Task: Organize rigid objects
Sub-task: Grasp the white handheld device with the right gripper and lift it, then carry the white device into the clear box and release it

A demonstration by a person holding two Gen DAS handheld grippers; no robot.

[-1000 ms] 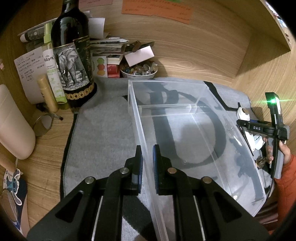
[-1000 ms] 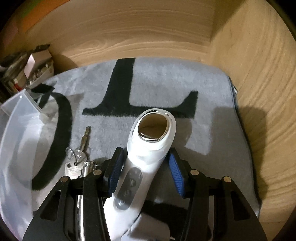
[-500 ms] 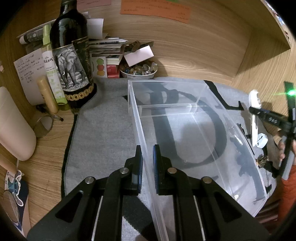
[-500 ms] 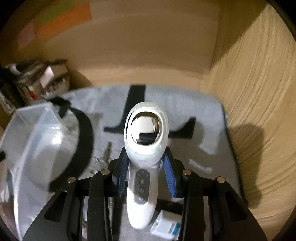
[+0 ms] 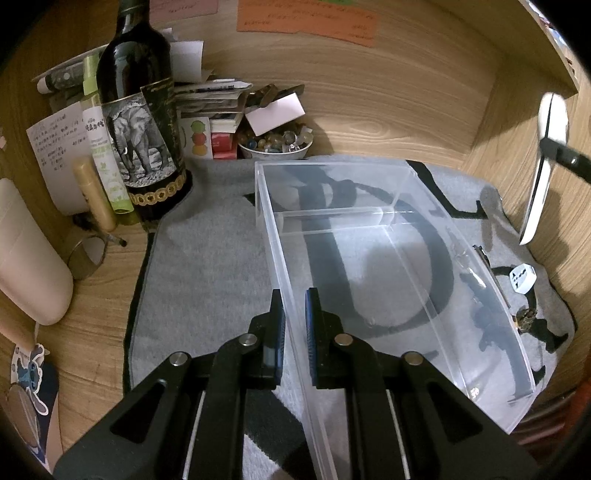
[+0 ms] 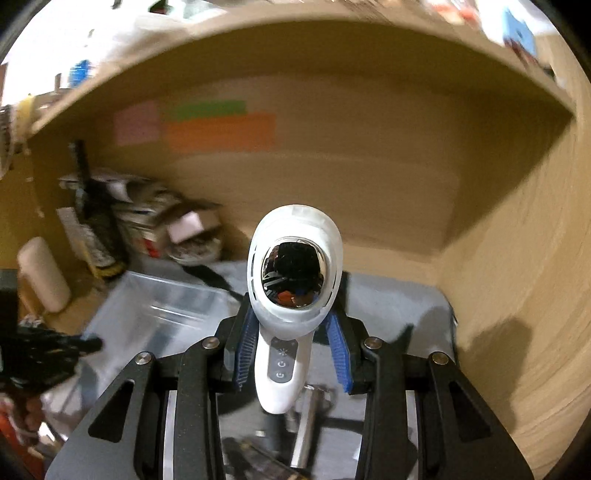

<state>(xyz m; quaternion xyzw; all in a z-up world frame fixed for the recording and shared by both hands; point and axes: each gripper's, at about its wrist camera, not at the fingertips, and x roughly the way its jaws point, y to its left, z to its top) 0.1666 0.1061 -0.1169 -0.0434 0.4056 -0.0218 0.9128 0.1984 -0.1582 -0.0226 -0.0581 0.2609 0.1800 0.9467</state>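
Right gripper [image 6: 293,354] has lifted the white device [image 6: 291,291] higher.

white device [image 6: 291,295] with mirrored face, grey mat [image 5: 207,258] with black letters, clear bin [image 5: 369,177].

- Wooden alcove: back wall [image 5: 388,92] and right side wall [image 5: 517,147], light wood grain.
- Desk surface [image 5: 92,314] same wood, mostly covered by grey mat [image 5: 207,251] with black lettering.
- Orange note [image 5: 306,16] and pink note [image 6: 136,123] stuck to back wall.
- Shelf board [image 6: 332,40] overhead.
- Light dim and warm; hard shadow on right wall [image 6: 506,343].
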